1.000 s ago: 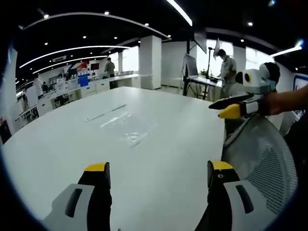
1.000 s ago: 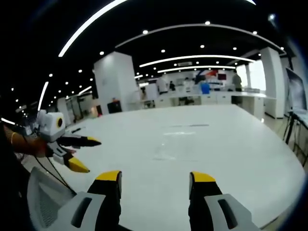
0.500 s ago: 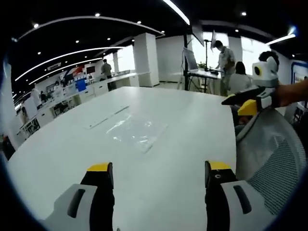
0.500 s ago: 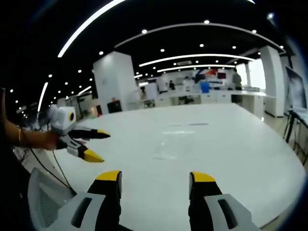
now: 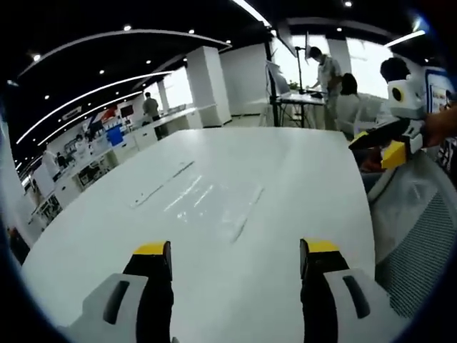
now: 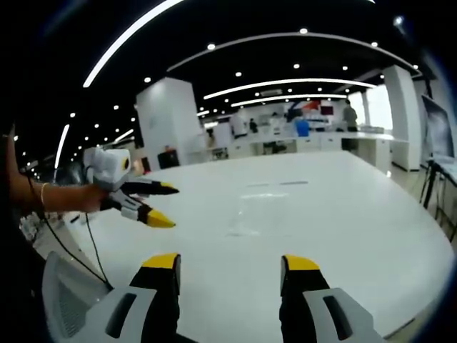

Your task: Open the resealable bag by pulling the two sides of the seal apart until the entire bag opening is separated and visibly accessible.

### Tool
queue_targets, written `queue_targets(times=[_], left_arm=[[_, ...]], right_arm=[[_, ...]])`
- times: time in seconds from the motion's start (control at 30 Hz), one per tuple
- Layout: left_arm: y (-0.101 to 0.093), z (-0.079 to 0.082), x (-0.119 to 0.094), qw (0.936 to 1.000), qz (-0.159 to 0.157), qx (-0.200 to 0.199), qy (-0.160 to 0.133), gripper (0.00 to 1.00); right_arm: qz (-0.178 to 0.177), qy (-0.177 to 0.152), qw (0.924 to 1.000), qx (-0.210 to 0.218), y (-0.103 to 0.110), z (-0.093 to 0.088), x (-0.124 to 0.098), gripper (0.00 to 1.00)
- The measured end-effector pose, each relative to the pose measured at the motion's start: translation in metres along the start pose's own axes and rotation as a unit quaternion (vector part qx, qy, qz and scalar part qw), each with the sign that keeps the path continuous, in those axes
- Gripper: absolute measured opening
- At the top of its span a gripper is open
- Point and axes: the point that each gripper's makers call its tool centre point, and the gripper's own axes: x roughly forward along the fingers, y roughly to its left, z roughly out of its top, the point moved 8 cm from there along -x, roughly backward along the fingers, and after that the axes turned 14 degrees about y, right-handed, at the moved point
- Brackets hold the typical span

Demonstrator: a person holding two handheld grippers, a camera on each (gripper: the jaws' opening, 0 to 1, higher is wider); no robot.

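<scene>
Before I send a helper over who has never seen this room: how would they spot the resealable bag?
Start at the big white table. Near its middle a flat clear resealable bag lies, ahead of the open left gripper. It is see-through and glossy, beside a thin grey strip.

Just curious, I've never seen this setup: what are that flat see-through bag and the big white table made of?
The bag looks like thin clear plastic film: the tabletop shows through it and its creases catch glints. The table appears to be a smooth white laminate or painted board with a soft sheen that reflects the ceiling lights; which of the two is unclear.
</scene>
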Motion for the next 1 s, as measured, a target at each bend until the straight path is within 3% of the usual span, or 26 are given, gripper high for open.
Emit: queue_targets(times=[1.0], left_arm=[[0.013, 0.012, 0.070, 0.9954, -0.033, 0.065, 0.063, 0.63]], right_arm=[[-0.017, 0.011, 0.9996, 0.017, -0.007, -0.002, 0.002, 0.52]])
